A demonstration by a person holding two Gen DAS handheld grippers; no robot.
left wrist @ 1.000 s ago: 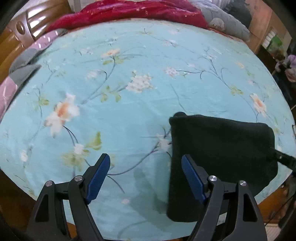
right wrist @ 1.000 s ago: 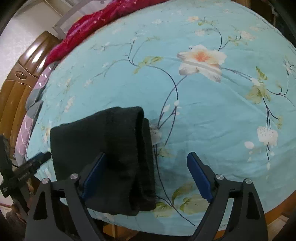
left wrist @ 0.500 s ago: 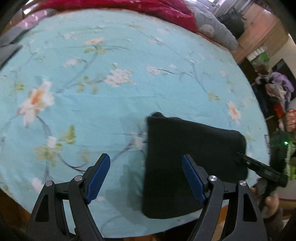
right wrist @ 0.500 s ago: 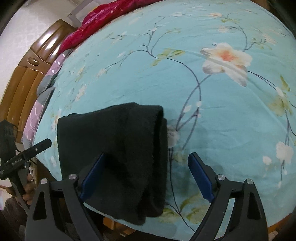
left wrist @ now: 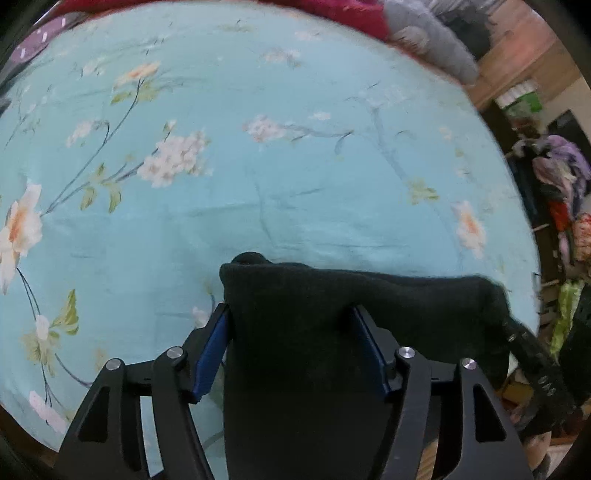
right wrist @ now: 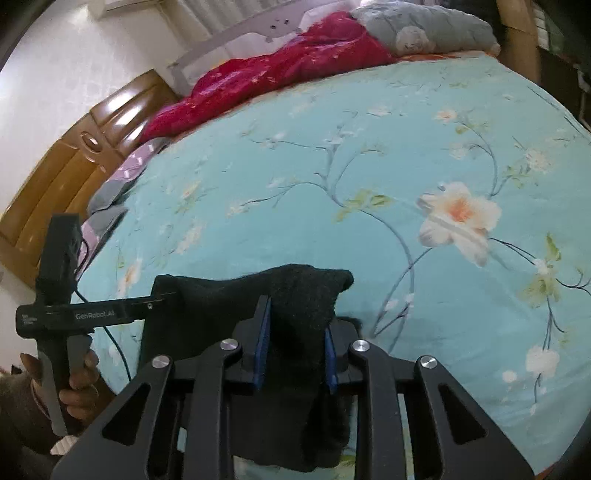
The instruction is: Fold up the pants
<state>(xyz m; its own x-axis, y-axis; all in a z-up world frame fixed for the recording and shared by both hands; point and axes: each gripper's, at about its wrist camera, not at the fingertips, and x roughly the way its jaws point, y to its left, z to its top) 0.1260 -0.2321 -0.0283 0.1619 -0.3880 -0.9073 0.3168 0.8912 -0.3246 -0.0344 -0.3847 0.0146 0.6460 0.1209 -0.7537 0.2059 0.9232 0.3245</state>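
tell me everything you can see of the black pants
The black pants look like thick, fuzzy knit, folded into a compact bundle at the near edge of the floral bedsheet. Both grippers' jaws are closing on it: the right gripper pinches a raised ridge, the left gripper straddles the other end.

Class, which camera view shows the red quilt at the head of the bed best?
The right wrist view: the red quilt stretches in full along the bed's far edge. The left wrist view catches only a blurred strip of it at the frame's top.

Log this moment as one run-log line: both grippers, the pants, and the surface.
left gripper: closing around black pants | right gripper: closing, pinching pants | pants: folded, near edge of floral bedsheet
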